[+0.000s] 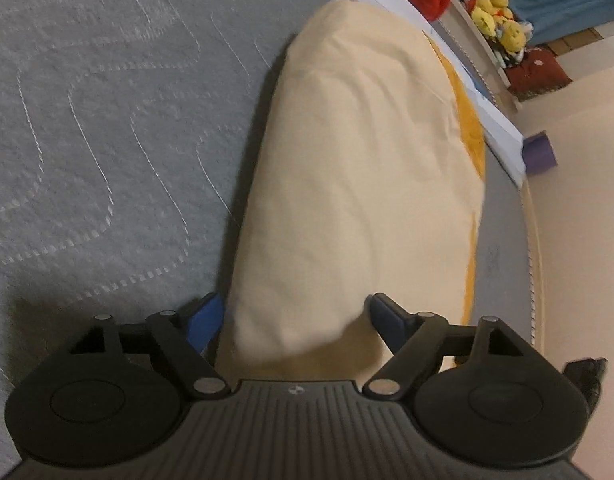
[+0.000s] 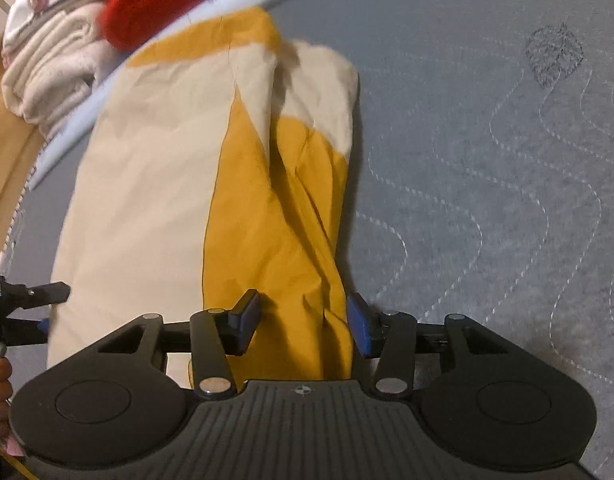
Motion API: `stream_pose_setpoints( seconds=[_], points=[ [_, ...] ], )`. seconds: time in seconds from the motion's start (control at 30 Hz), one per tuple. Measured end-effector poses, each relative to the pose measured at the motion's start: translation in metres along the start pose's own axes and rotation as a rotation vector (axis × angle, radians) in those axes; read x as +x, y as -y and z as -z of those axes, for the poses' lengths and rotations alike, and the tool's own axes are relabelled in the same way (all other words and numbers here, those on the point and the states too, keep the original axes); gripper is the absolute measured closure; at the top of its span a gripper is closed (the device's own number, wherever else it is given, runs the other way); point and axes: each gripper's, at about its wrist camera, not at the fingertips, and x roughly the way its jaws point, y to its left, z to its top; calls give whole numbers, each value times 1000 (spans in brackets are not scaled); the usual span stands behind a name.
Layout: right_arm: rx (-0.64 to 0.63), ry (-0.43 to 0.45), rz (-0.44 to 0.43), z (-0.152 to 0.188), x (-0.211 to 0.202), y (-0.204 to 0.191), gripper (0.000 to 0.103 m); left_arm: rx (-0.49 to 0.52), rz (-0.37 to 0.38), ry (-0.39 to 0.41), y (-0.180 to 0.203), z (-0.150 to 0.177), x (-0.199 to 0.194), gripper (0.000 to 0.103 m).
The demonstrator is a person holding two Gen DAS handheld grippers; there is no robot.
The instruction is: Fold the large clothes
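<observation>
A large cream and mustard-yellow garment [image 1: 359, 184] lies folded lengthwise on the grey quilted mattress [image 1: 107, 120]. In the left wrist view my left gripper [image 1: 297, 316] is open, its blue-padded fingers [image 1: 205, 320] standing either side of the garment's near cream end. In the right wrist view the garment [image 2: 147, 200] shows cream on the left and yellow on the right. My right gripper [image 2: 303, 324] is open, its fingers [image 2: 361, 324] straddling the near yellow end. The left gripper [image 2: 27, 300] shows at the left edge of that view.
The mattress [image 2: 487, 160] stretches out to one side of the garment. A red knit item [image 2: 163, 4] and folded cream towels [image 2: 47, 76] lie past its far end. Yellow plush toys [image 1: 497, 20] sit on a shelf; a purple block [image 1: 541, 152] stands on the floor.
</observation>
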Motion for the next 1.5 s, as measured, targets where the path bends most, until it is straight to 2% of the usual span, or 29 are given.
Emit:
stream_pose_setpoints(
  seconds=[0.1, 0.13, 0.17, 0.23, 0.27, 0.3, 0.33, 0.37, 0.43, 0.53, 0.63, 0.67, 0.73, 0.83, 0.9, 0.93, 0.97, 1.0, 1.03, 1.1, 1.13, 1.17, 1.2, 1.27, 1.33, 1.4, 1.47, 1.5],
  points=[
    [22, -1, 2, 5, 1, -1, 54, -13, 22, -16, -7, 6, 10, 19],
    [29, 7, 1, 3, 1, 1, 67, -20, 32, -6, -7, 8, 11, 23],
    [28, 24, -3, 3, -1, -1, 89, -46, 52, 10, -7, 9, 11, 32],
    [19, 106, -19, -4, -16, -6, 94, -145, 136, 40, -8, 12, 7, 44],
    [21, 154, -27, -6, -23, -7, 94, -152, 168, 52, -6, 14, 3, 46],
    [25, 201, -33, -9, -32, -7, 94, -117, 181, 56, 5, 14, 1, 46],
    [29, 229, -23, -12, -37, -5, 95, -78, 165, 46, 10, 14, 0, 44],
    [36, 232, -6, -13, -38, -2, 95, -44, 121, 30, 12, 14, 1, 37],
    [57, 182, 44, -11, -29, 6, 95, -22, 14, 15, 9, 13, 1, 27],
    [36, 49, 112, -2, -7, 11, 95, 9, -48, 8, 10, 12, -7, 27],
    [-13, -32, 199, 6, 13, 13, 98, 118, -108, 12, 21, 12, -9, 27],
    [-17, -16, 203, 7, 11, 12, 98, 124, -119, 4, 21, 13, -8, 27],
    [5, 70, 207, 5, -2, 10, 96, 101, -111, -4, 19, 15, -13, 27],
    [64, 252, 144, 5, -36, 5, 95, 163, -114, 68, 31, 19, -35, 29],
    [39, 359, 85, 8, -54, -5, 91, 218, -97, 117, 37, 20, -47, 29],
    [12, 379, 65, 11, -57, -11, 83, 244, -116, 115, 38, 22, -46, 29],
    [-10, 374, 53, 13, -55, -15, 70, 267, -162, 90, 35, 27, -40, 27],
    [-39, 337, 52, 15, -46, -19, 64, 290, -217, 57, 30, 32, -30, 23],
    [-74, 260, 82, 18, -32, -22, 61, 306, -263, 36, 27, 37, -22, 18],
    [-143, 86, 191, 27, -4, -24, 61, 336, -285, 54, 35, 41, -22, 17],
    [-164, 59, 237, 32, 0, -25, 61, 372, -299, 67, 45, 46, -24, 17],
    [-170, 73, 261, 34, -4, -27, 61, 421, -320, 91, 54, 50, -32, 17],
    [-176, 105, 277, 34, -14, -31, 61, 500, -352, 134, 64, 57, -41, 16],
    [-200, 206, 274, 36, -40, -45, 60, 636, -405, 230, 82, 76, -65, 6],
    [-247, 335, 274, 43, -76, -58, 56, 690, -433, 321, 94, 93, -88, 0],
    [-280, 478, 269, 61, -118, -73, 41, 698, -431, 410, 103, 116, -116, 0],
    [-295, 602, 250, 87, -155, -85, 15, 682, -417, 491, 111, 137, -138, 0],
    [-303, 654, 240, 102, -170, -85, 11, 664, -405, 533, 113, 152, -151, 0]
  ],
)
